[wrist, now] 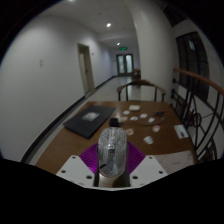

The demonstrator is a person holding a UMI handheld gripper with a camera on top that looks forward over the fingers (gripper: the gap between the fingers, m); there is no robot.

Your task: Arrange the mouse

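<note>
Between the fingers of the gripper (111, 172), a light grey computer mouse (111, 150) is clasped against the purple pads (91, 158), lifted over the near edge of the wooden table (70, 143). Beyond lie a dark mouse mat (92, 120) and scattered white pieces (149, 139). Judged progress: the mouse is picked up; setting it down, probably on the mat, remains.
</note>
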